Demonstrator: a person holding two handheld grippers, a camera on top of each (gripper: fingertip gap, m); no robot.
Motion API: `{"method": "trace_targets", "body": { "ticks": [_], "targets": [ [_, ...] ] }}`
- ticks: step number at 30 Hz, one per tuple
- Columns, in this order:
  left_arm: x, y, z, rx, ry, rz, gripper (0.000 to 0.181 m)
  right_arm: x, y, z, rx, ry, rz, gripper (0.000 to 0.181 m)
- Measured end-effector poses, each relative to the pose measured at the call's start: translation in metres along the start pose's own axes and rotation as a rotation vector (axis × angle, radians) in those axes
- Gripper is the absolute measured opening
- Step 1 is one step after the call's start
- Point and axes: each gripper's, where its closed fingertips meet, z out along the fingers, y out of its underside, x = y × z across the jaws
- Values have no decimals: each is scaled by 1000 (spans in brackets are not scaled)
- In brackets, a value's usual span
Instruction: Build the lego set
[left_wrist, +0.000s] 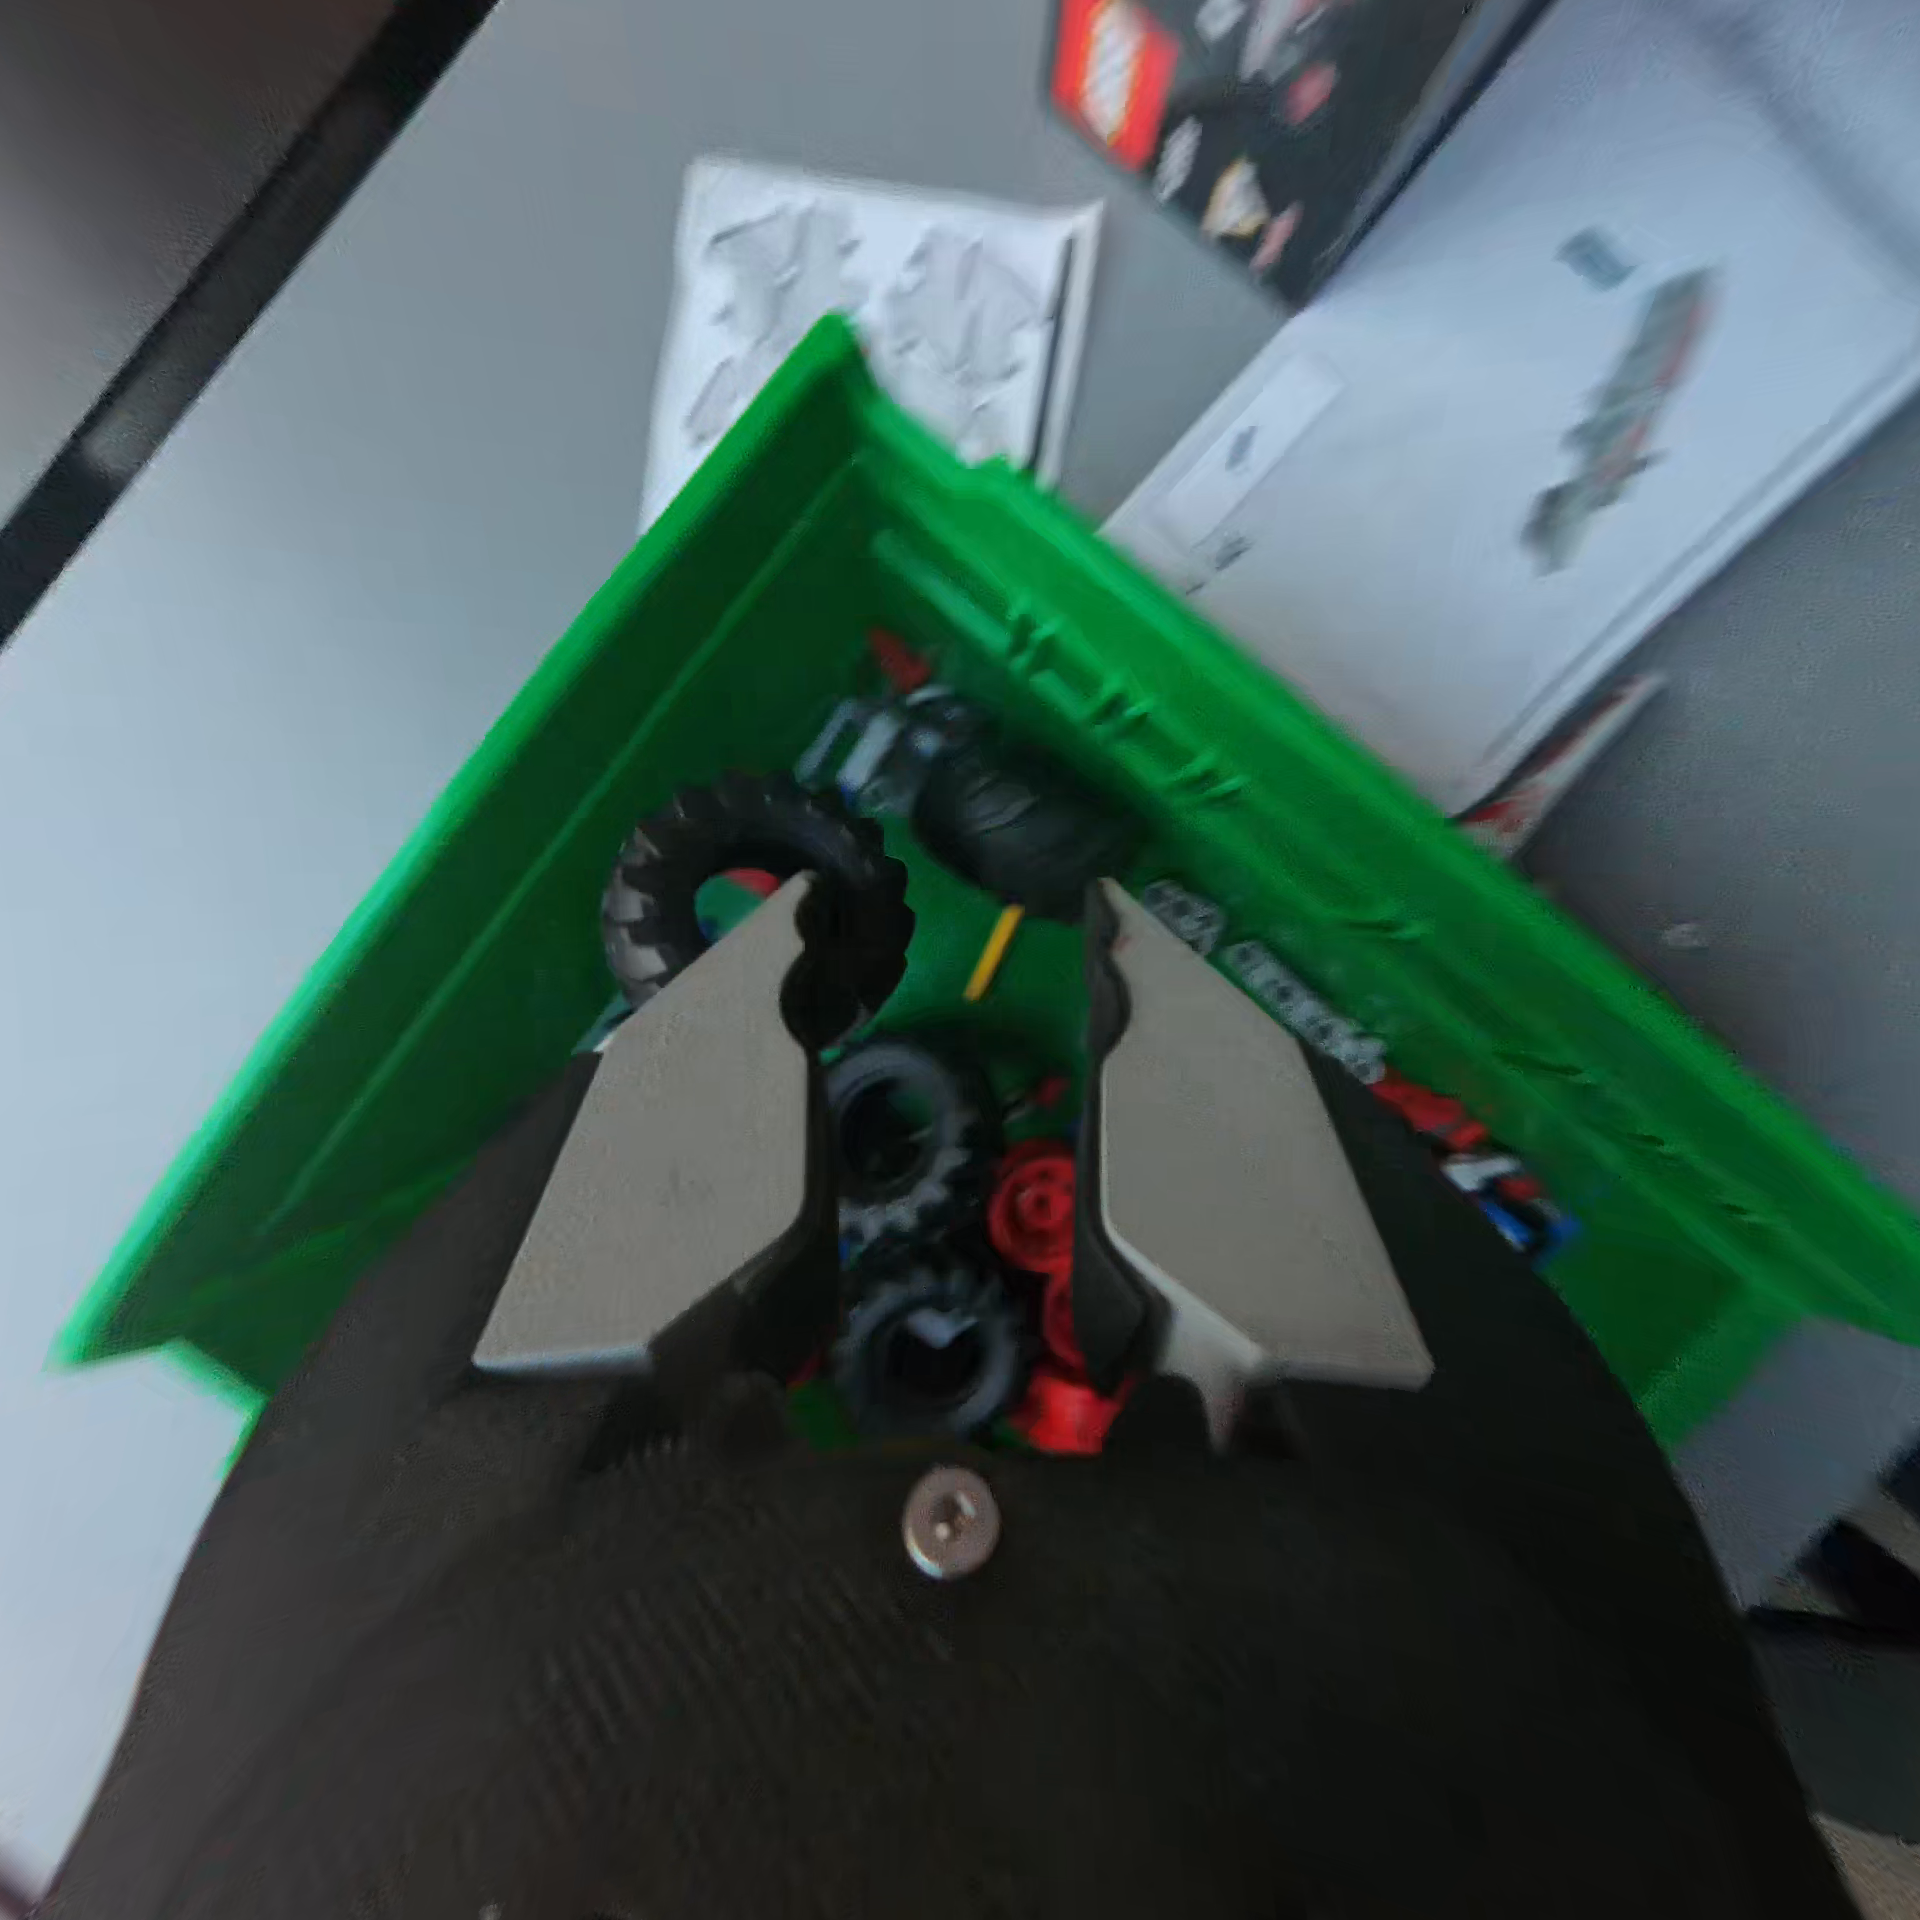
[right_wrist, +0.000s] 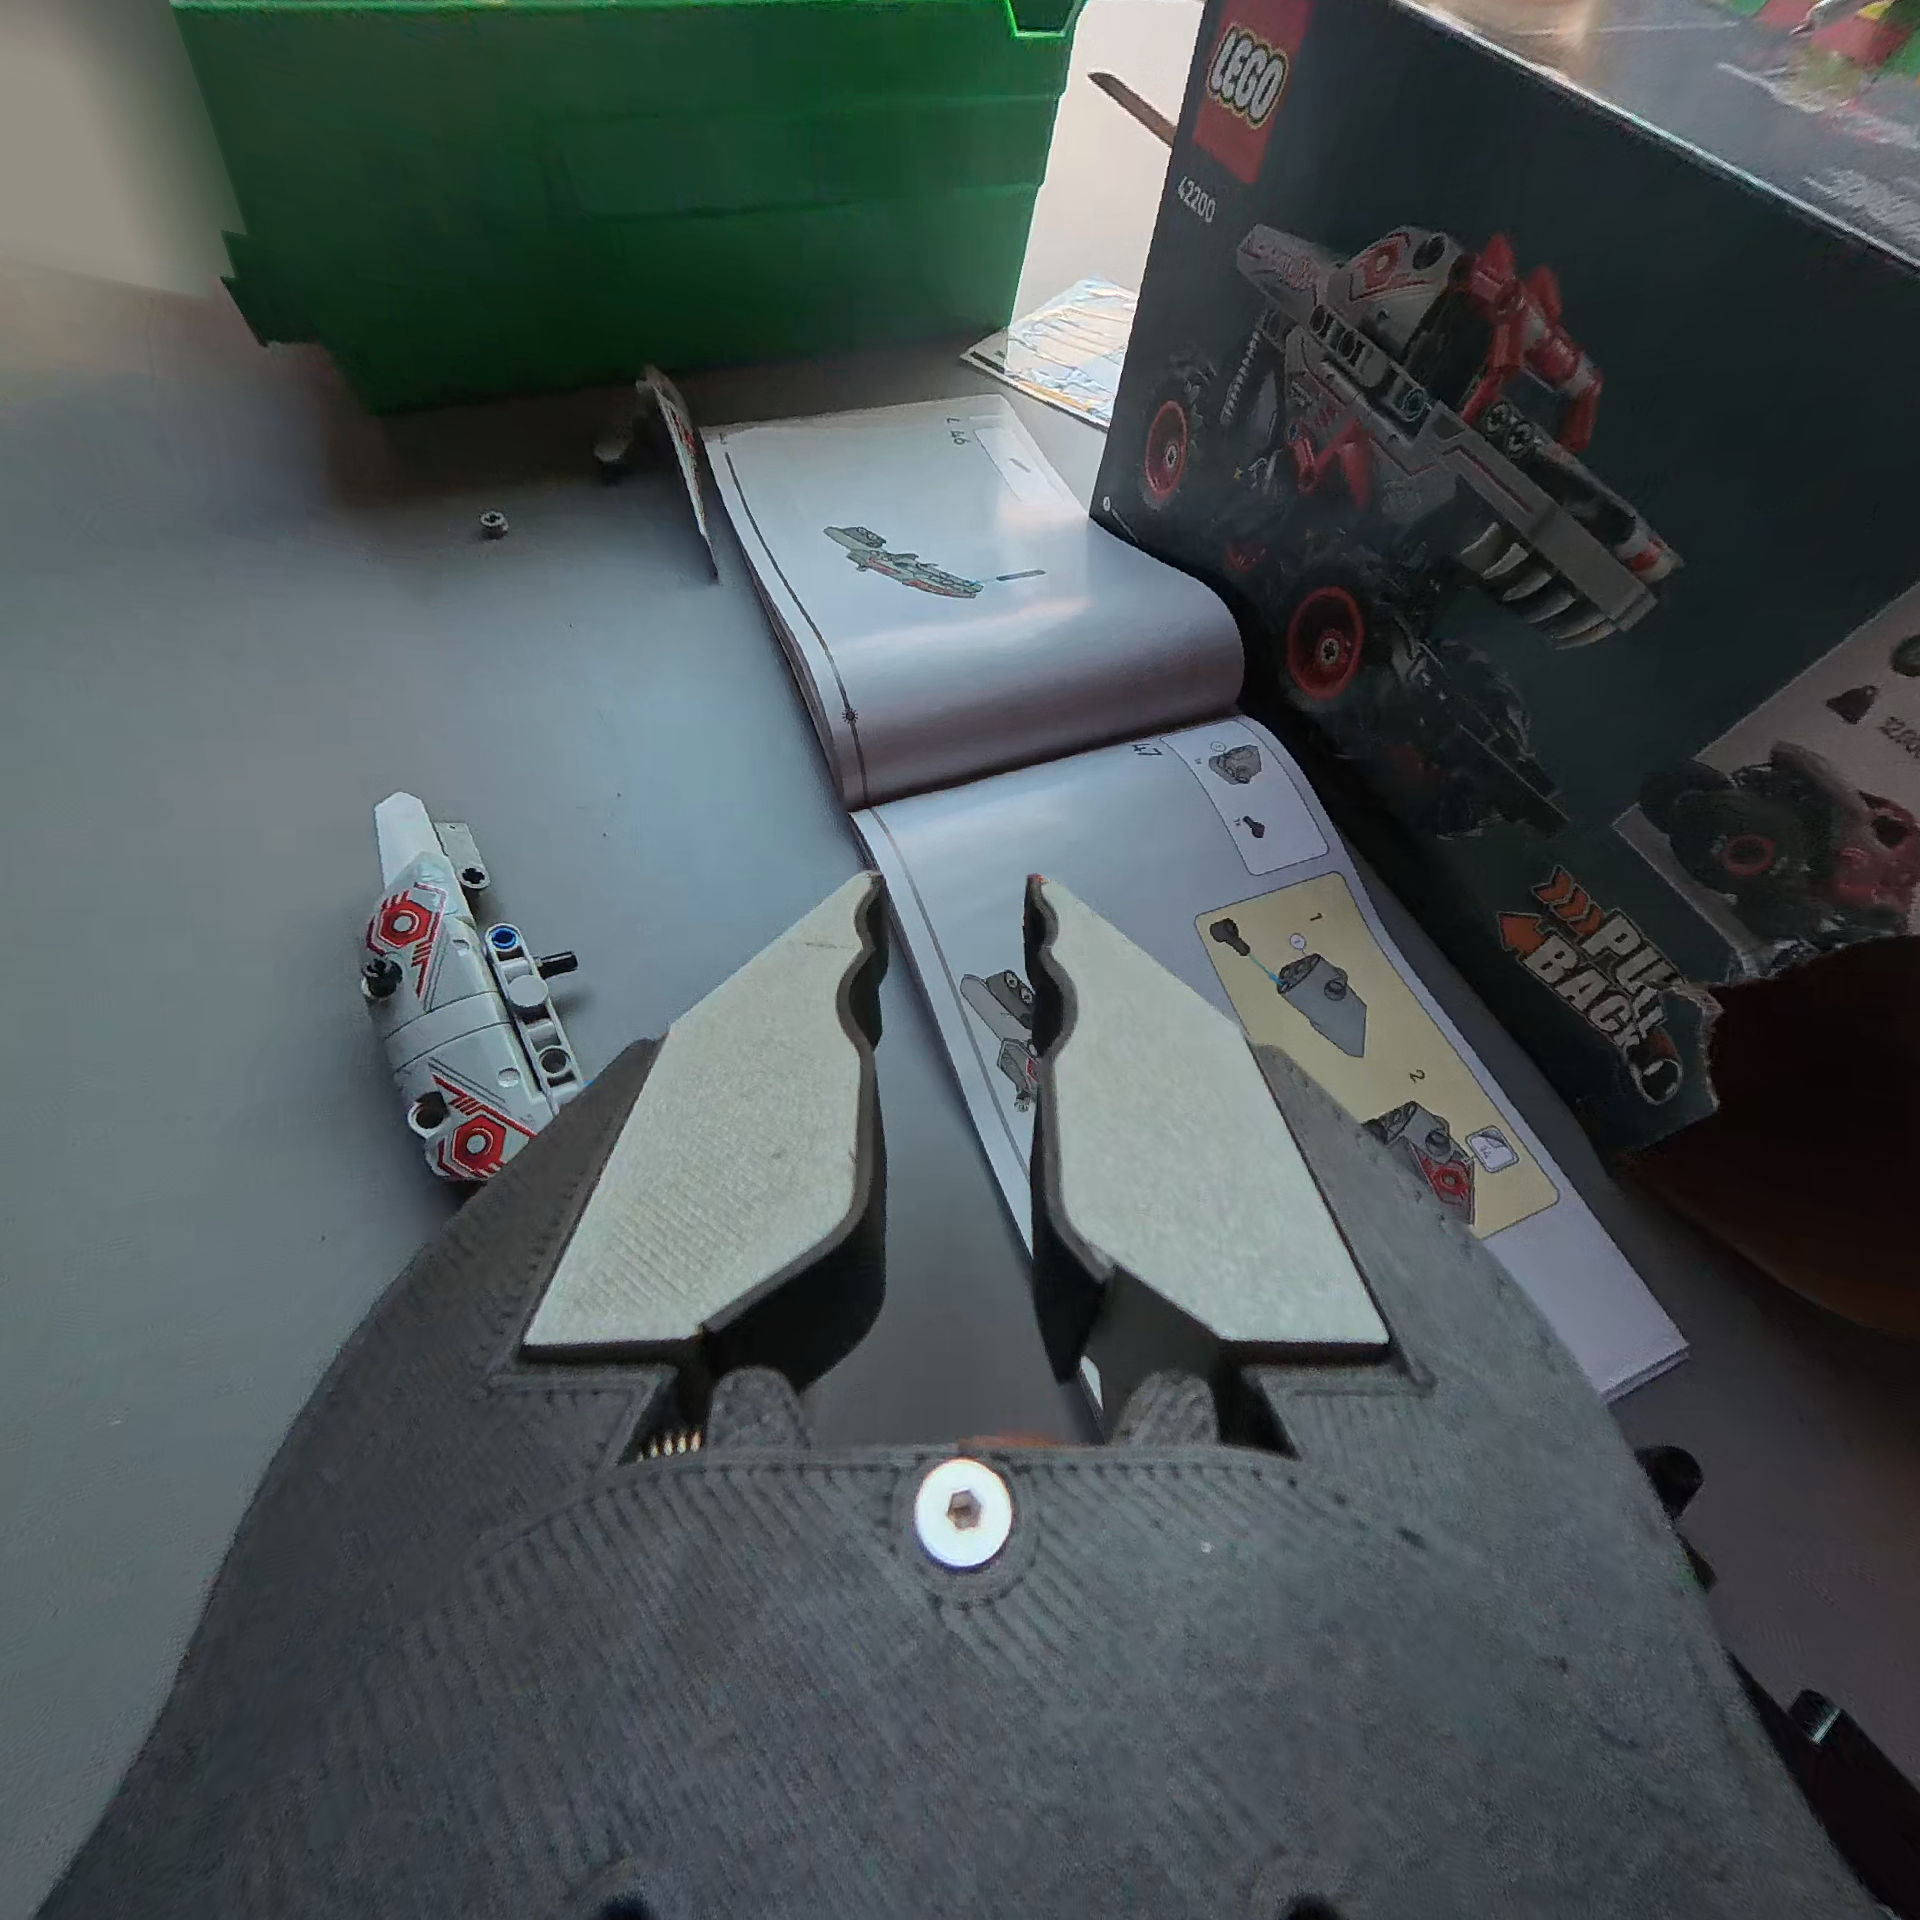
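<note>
My left gripper (left_wrist: 951, 896) is open and empty, hovering above a green bin (left_wrist: 623, 665) of loose parts. Inside lie black tyres (left_wrist: 753, 888), red wheel hubs (left_wrist: 1034, 1210), a yellow pin (left_wrist: 992, 951) and a partly built chassis (left_wrist: 914, 758). The view is blurred. My right gripper (right_wrist: 956, 896) is open and empty, low over the grey table at the edge of the open instruction booklet (right_wrist: 977, 623). A grey and white built piece with red stickers (right_wrist: 457, 1008) lies on the table to its left, apart from the fingers.
The set's dark box (right_wrist: 1507, 468) stands at the right behind the booklet. The green bin's outer wall (right_wrist: 623, 187) is at the back left. A small grey part (right_wrist: 495, 525) lies on the table. A sticker sheet (left_wrist: 883, 312) lies beyond the bin. The gap from one gripper's tips to the other's is roughly 35 cm.
</note>
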Motion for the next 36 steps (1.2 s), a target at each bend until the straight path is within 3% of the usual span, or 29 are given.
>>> {"method": "trace_targets", "body": {
  "ticks": [1, 3, 4, 5, 6, 7, 9, 10, 12, 14, 17, 18, 22, 24, 26, 27, 29, 30, 32, 36],
  "targets": [
    [12, -7, 3, 21, 64, -21, 54, 0, 1, 1, -8, 3, -4, 22],
    [12, 2, 20, -81, 68, -81, 74, 0, 4, 3, -25, 3, -8, 23],
    [5, 15, 30, -161, 42, -80, 69, 0, 6, 4, -34, 1, -10, 23],
    [3, 25, 38, -218, 43, -69, 75, 0, 7, 5, -43, 0, -14, 22],
    [11, 29, 42, -237, 113, -86, 58, 0, 9, 6, -52, 2, -20, 22],
    [23, 27, 40, -224, 204, -107, 25, -1, 10, 6, -59, 4, -27, 21],
    [-2, 30, 30, -219, 41, -29, 3, -1, 12, 6, -68, 11, -37, 21],
    [-15, 26, 19, -174, -33, -1, 0, -1, 12, 6, -70, 12, -37, 21],
    [-23, 22, -6, -119, -18, -71, 0, -1, 13, 6, -72, 11, -35, 20],
    [-43, 23, -28, -87, -92, -103, 0, 0, 14, 6, -75, 12, -32, 20],
    [-21, 0, -33, 35, 45, -101, 0, 1, 15, 8, -82, 12, -28, 20],
    [-21, -7, -28, 59, 21, -82, 11, 2, 15, 8, -84, 15, -28, 20],
    [-11, -6, 19, -54, -19, 35, 61, 2, 15, 7, -83, 24, -28, 20],
    [3, 1, 44, -118, 56, 4, 70, 3, 16, 7, -88, 26, -29, 19],
    [23, 11, 51, -181, 211, -61, 47, 3, 17, 6, -90, 29, -35, 19],
    [29, 15, 46, -192, 264, -55, 25, 3, 17, 5, -90, 31, -38, 19],
    [5, 26, 34, -221, 160, -55, 23, 4, 17, 4, -89, 32, -40, 19],
    [-15, 31, 26, -218, 63, -66, 0, 3, 17, 3, -88, 28, -38, 19],
    [-47, 36, 5, -174, -45, -137, 5, 3, 17, 3, -88, 22, -36, 19],
    [-72, 40, -25, -106, -149, -172, 19, 1, 17, 4, -93, 20, -45, 18]
  ]
}}
